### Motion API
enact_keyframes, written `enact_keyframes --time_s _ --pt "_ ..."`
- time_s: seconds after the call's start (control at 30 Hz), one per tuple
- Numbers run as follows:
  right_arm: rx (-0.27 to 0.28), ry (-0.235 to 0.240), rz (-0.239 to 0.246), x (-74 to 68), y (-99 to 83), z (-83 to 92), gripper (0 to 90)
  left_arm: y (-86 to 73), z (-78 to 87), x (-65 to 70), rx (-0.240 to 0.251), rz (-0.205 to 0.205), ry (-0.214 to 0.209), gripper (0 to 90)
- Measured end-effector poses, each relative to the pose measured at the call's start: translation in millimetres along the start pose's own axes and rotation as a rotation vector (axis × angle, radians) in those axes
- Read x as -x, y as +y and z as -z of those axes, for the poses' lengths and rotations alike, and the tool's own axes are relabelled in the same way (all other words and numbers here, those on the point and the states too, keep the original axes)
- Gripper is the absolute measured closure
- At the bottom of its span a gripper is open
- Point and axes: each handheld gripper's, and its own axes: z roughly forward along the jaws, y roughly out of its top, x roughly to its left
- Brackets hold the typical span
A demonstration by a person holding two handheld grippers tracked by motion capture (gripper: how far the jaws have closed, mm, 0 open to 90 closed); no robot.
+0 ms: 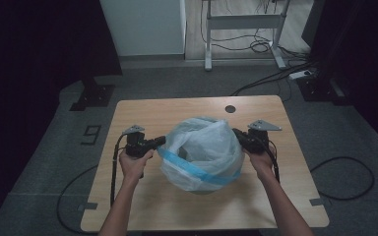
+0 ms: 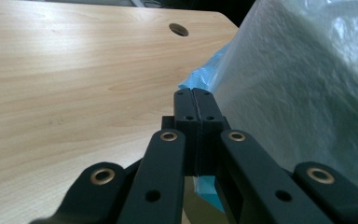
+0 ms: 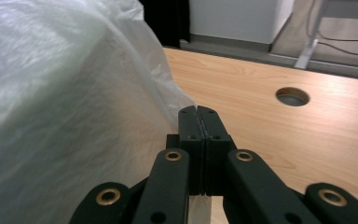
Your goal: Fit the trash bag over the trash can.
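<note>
**Two grippers pinching a plastic bag at either side**

Nearest the camera in the high view, a person's two forearms are coming in from the bottom edge over the wooden table point(image 1: 142, 201). The left hand point(image 1: 134, 164) is gripping the left gripper point(image 1: 160, 141), and the right hand point(image 1: 262, 161) is gripping the right gripper point(image 1: 236, 133).

In the left gripper view, the left gripper point(image 2: 195, 95) is showing its jaws pressed together, with a blue edge of the plastic bag point(image 2: 303, 93) poking out at the tips and below the jaws, so the jaws are pinching the bag there. In the right gripper view, the right gripper point(image 3: 197, 112) is also showing its jaws pressed together, with a thin fold of the plastic bag point(image 3: 65, 116) running in between them.

Between the two grippers, the plastic bag point(image 1: 204, 150) is sitting on the middle of the table, puffed up and translucent white, with a blue band point(image 1: 197, 172) running across its near side. Something dark and round is showing faintly under the bag; what it is cannot be told.

Farther off, a round cable hole point(image 1: 230, 108) is lying in the table near its far edge. Beyond the table, a white cabinet point(image 1: 142, 27) and the legs of a desk frame point(image 1: 243, 29) are standing on the floor, with cables point(image 1: 275, 76) trailing across it.
</note>
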Motion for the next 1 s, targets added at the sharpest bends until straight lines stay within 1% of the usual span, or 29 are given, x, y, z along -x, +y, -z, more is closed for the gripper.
enact_keyframes --time_s 0.13,0.3,0.37,0.5,0.63,0.67,0.7,0.73,0.77,0.8,0.87,0.9,0.97,1.0 --pt "0.008 0.019 -0.028 1.8 -2.6 2.1 87.8 -1.7 -2.7 2.5 -0.009 -0.005 -0.005 89.8" --pt "-0.010 0.026 -0.015 -0.2 -4.1 -1.0 87.9 -2.1 -8.3 0.6 -0.028 0.002 -0.006 89.8" --pt "-0.016 0.032 -0.022 -0.3 -4.8 -3.7 88.0 -2.5 -10.5 -1.1 -0.037 0.010 -0.006 89.7" --pt "-0.037 0.032 -0.013 -1.3 -7.3 -11.2 87.9 -4.6 -15.1 -5.0 -0.062 0.029 0.002 89.7" --pt "-0.038 0.036 -0.033 -0.8 -8.4 -13.3 86.9 -8.2 -15.9 -8.1 -0.069 0.037 0.001 89.7" --pt "-0.032 0.035 -0.039 0.0 -8.3 -12.8 85.0 -8.7 -15.6 -8.8 -0.071 0.039 0.003 89.6" --pt "-0.023 0.023 -0.049 0.6 -7.9 -11.3 79.6 -8.8 -15.0 -9.5 -0.069 0.041 0.004 89.6" --pt "-0.003 -0.010 -0.062 1.0 -7.0 -8.8 71.5 -8.6 -13.8 -10.1 -0.062 0.040 -0.001 89.6" --pt "0.024 -0.042 -0.079 1.9 -5.5 -5.4 66.6 -8.2 -12.4 -10.2 -0.053 0.039 -0.007 89.4" --pt "0.052 -0.059 -0.096 3.1 -3.6 -1.0 63.7 -7.8 -11.0 -10.2 -0.046 0.035 -0.011 89.3" --pt "0.108 -0.082 -0.113 5.3 0.6 9.7 58.1 -7.0 -8.6 -9.8 -0.038 0.031 -0.010 89.0" --pt "0.132 -0.093 -0.117 5.7 2.5 15.3 56.9 -7.0 -7.8 -9.6 -0.033 0.031 -0.010 89.0" --pt "0.156 -0.101 -0.126 3.8 4.8 26.3 56.2 -7.4 -6.7 -9.1 -0.027 0.029 -0.011 88.9" --pt "0.164 -0.095 -0.128 0.9 5.0 31.3 55.5 -7.7 -6.5 -8.7 -0.024 0.027 -0.012 88.8"
